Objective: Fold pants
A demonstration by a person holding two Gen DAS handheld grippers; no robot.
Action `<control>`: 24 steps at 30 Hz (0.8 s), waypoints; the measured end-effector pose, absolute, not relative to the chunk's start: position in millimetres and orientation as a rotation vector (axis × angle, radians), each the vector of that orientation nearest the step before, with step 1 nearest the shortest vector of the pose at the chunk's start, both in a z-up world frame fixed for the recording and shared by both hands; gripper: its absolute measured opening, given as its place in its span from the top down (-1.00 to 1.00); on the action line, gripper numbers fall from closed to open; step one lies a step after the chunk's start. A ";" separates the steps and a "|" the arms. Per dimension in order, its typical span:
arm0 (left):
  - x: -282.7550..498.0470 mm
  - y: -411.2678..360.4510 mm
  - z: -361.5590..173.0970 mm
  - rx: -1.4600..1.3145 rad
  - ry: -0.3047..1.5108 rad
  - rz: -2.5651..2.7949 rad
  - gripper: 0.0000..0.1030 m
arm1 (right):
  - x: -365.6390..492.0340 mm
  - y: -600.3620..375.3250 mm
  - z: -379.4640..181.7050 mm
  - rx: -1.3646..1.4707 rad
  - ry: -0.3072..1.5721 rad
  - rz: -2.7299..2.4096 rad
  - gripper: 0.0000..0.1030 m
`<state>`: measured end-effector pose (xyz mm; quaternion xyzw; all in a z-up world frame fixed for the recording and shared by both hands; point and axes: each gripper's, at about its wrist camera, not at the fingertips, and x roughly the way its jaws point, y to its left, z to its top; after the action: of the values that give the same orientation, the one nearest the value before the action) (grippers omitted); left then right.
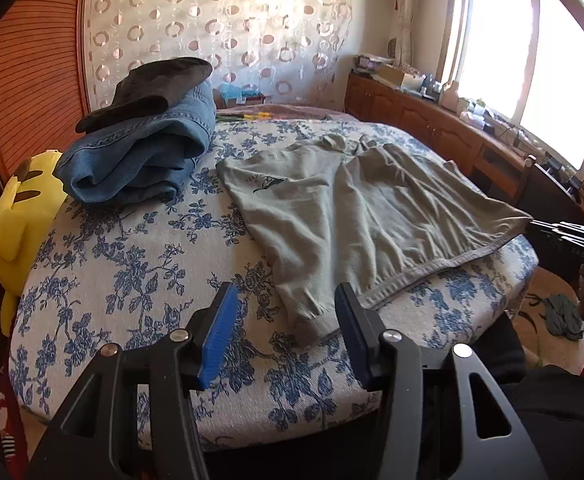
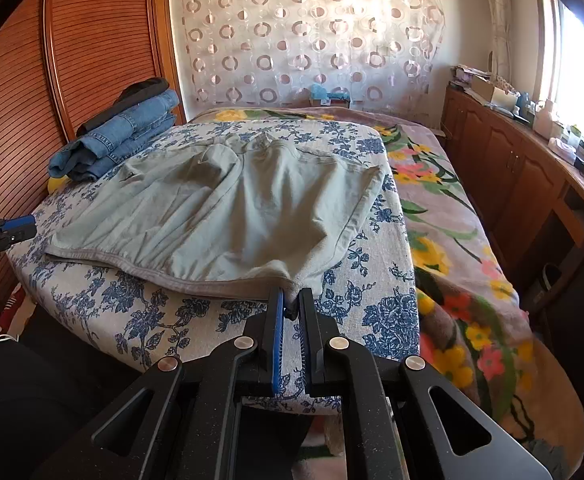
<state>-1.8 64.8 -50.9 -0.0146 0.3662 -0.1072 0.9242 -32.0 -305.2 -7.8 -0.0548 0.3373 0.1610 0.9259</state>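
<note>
The grey-green pants [image 1: 356, 208] lie spread flat on the blue-flowered bed cover [image 1: 132, 264], waistband toward the near edge, legs running off toward 12 o'clock.

In the left wrist view the left gripper [image 1: 288, 312] hovers at 6 o'clock, jaws wide apart, holding nothing; the near corner of the pants lies between and just beyond its blue pads [image 1: 216, 336]. The right gripper [image 1: 572, 236] shows at 3 o'clock, at the far end of the waistband.

In the right wrist view the right gripper [image 2: 291, 304] sits at 6 o'clock, jaws nearly together and pinching the waistband corner of the pants [image 2: 228, 216]. The left gripper [image 2: 8, 232] shows at 9 o'clock, beside the other waistband end.

Folded jeans [image 1: 140, 152] with a dark garment [image 1: 152, 88] on top sit at 10 o'clock from the pants. A yellow plush toy [image 1: 20, 212] rests against the cover at 9 o'clock.
</note>
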 end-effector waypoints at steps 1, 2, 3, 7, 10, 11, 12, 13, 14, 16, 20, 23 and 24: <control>1.0 63.9 -52.0 -0.028 0.751 -0.217 -0.04 | -31.9 -305.3 -7.5 -0.110 0.691 0.331 0.86; 3.5 63.4 -52.7 -0.028 0.751 -0.215 -0.04 | -31.3 -305.5 -7.3 -0.108 0.689 0.331 0.86; 6.4 62.6 -53.8 -0.028 0.750 -0.215 -0.04 | -31.0 -305.5 -6.7 -0.105 0.687 0.332 0.86; 18.6 57.5 -60.8 -0.015 0.761 -0.206 -0.04 | -28.4 -305.6 -4.9 -0.080 0.668 0.334 0.86; 25.9 54.7 -67.6 -0.005 0.777 -0.201 -0.04 | -25.5 -301.7 -4.2 -0.070 0.653 0.342 0.86; 27.4 54.3 -69.6 -0.003 0.783 -0.199 -0.04 | -24.3 -299.3 -4.1 -0.070 0.647 0.347 0.86; 29.2 54.4 -71.9 -0.004 0.788 -0.197 -0.04 | -22.7 -296.6 -4.3 -0.070 0.643 0.352 0.86; 31.1 55.0 -74.9 -0.008 0.795 -0.194 -0.04 | -21.2 -294.0 -4.4 -0.069 0.638 0.358 0.86; 32.9 55.4 -77.2 -0.012 0.802 -0.192 -0.04 | -19.0 -291.8 -4.8 -0.068 0.635 0.365 0.86; 36.6 56.1 -82.5 -0.023 0.820 -0.197 -0.04 | -14.7 -284.8 -5.3 -0.072 0.629 0.377 0.86; 40.4 54.6 -88.0 -0.022 0.831 -0.203 -0.14 | -7.2 -272.7 -7.4 -0.081 0.619 0.404 0.86; 42.1 51.7 -89.0 -0.018 0.831 -0.223 -0.41 | 0.1 -263.8 -10.6 -0.093 0.623 0.417 0.86; 42.4 50.1 -89.6 -0.013 0.832 -0.225 -0.54 | 1.7 -262.7 -11.4 -0.096 0.624 0.421 0.86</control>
<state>42.4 50.1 -89.6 -0.0064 0.4034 -0.1091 0.9085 1.7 -262.7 -11.4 -0.0469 0.3048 0.2054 0.9288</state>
